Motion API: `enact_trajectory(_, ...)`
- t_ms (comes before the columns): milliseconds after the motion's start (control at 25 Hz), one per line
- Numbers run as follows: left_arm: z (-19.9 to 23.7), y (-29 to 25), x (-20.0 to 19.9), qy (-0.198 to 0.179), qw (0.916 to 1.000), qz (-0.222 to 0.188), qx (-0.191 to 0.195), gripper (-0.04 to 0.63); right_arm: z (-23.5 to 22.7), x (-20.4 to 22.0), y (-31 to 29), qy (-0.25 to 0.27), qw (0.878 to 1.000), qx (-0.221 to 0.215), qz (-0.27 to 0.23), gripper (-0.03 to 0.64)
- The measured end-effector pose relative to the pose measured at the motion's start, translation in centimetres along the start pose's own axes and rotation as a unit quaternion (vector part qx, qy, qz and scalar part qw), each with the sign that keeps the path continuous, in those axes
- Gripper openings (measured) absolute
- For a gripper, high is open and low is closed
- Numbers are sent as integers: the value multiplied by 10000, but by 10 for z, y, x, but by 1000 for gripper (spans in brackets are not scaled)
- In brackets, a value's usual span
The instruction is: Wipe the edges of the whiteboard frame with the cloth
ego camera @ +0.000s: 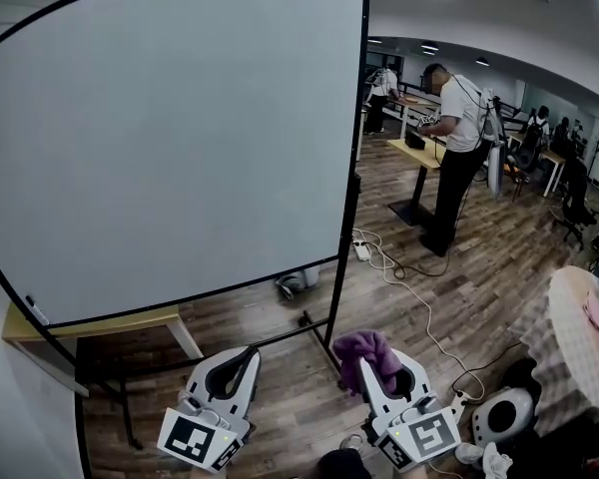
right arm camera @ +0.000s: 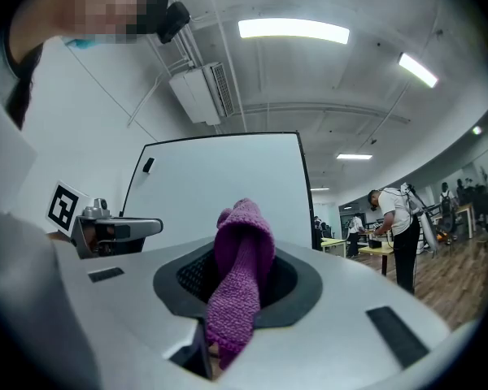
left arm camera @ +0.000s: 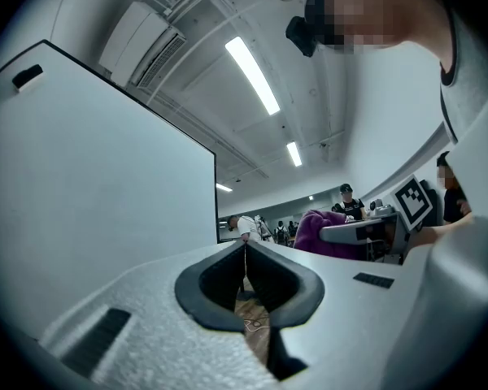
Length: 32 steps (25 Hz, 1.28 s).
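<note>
A large whiteboard (ego camera: 170, 138) with a thin black frame (ego camera: 355, 148) stands on a black stand and fills the upper left of the head view. In the right gripper view the whiteboard (right arm camera: 220, 193) rises ahead. My right gripper (ego camera: 372, 359) is low at the bottom centre, shut on a purple knitted cloth (ego camera: 364, 347). That cloth (right arm camera: 237, 279) is bunched between the jaws and sticks up past them. My left gripper (ego camera: 246, 364) is beside it at the bottom left, shut with nothing in it. Both grippers are below and in front of the board's lower right corner, apart from it.
A wooden table (ego camera: 90, 327) sits behind the board's lower left. Cables (ego camera: 409, 287) and a power strip lie on the wood floor. A person (ego camera: 457, 158) stands at desks at the back right. A round table (ego camera: 584, 337) is at the right edge, a white device (ego camera: 504, 412) below.
</note>
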<state>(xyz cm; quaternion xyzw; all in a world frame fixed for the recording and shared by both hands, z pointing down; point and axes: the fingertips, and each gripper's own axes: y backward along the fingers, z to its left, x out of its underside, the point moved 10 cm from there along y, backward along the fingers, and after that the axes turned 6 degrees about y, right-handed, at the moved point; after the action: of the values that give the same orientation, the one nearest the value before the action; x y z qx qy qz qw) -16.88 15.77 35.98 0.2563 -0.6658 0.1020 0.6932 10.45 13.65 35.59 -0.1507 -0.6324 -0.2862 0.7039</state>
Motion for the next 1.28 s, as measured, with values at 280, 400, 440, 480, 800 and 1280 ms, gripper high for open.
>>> enact_trajectory(280,9,-39,2,-48,9999,-82,-69,18,-35,1,-31,-30,9998,-158,-125,86)
enact_trajectory(400,11,-59,3,-67,9998,-136,-125,18,-54,3,-45,-39,9996,-220,-161,86)
enact_trajectory(440,12,-67,5,-70,9998,-140,-143,18,-61,4,-50,-38,9996,-242,-166,86)
enact_trajectory(480,12,-75,7,-78,9997,-140,-157,18,-69,6,-54,-34,9995,-262,-168,86)
enact_trajectory(800,10,-139,18,-135,9994,-159,-270,18,-130,16,-90,-2,9989,-419,-214,86)
enact_trajectory(1280,-1,-216,34,-197,9983,-155,-518,18,-211,31,-128,43,9979,-630,-169,90)
